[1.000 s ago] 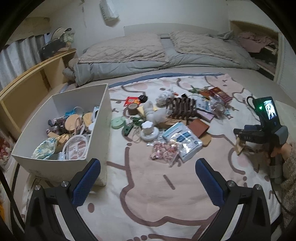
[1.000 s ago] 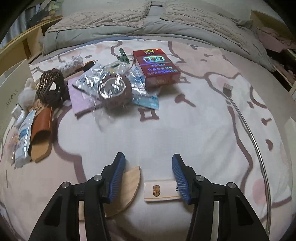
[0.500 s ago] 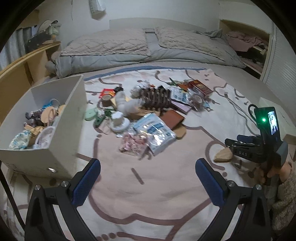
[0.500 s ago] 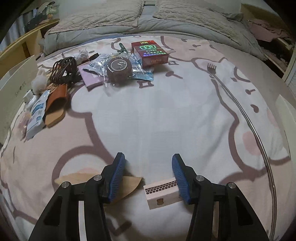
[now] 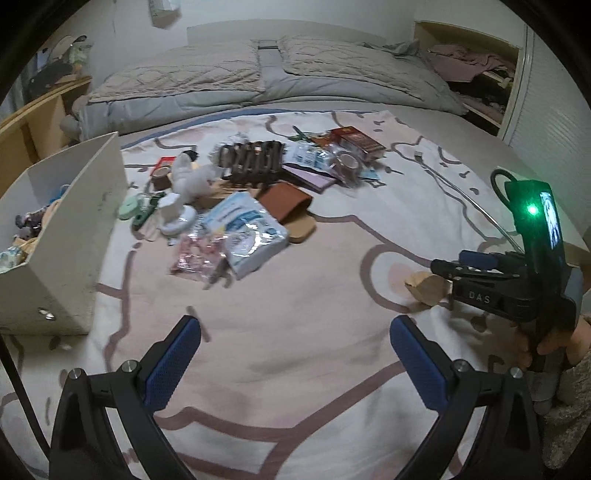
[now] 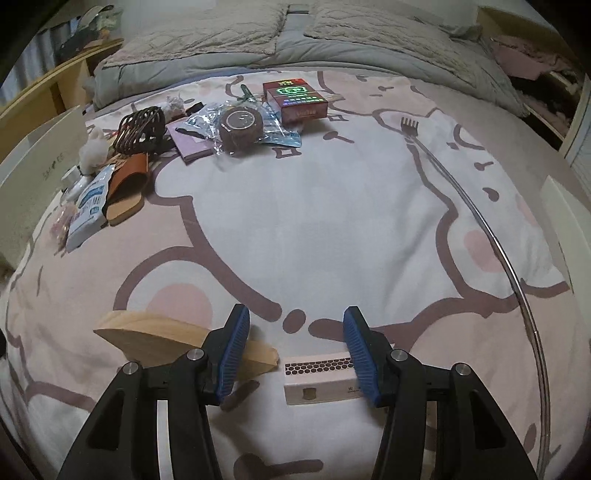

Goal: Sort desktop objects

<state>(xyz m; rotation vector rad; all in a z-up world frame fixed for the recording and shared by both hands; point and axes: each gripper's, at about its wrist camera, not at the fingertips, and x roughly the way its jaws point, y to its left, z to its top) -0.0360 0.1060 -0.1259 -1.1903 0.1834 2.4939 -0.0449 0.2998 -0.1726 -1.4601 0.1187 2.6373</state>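
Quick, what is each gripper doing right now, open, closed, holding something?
Left gripper: open, nothing between its jaws.
Right gripper: closed, holding a wooden piece, with a matchbox beside it in the jaws.

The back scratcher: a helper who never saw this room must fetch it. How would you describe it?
Find the pink cartoon-print blanket on the bed. On its right side, apart from the pile of small items, lies the back scratcher. It is the only long, thin, shiny metal rod, ending in a small forked claw toward the pillows.
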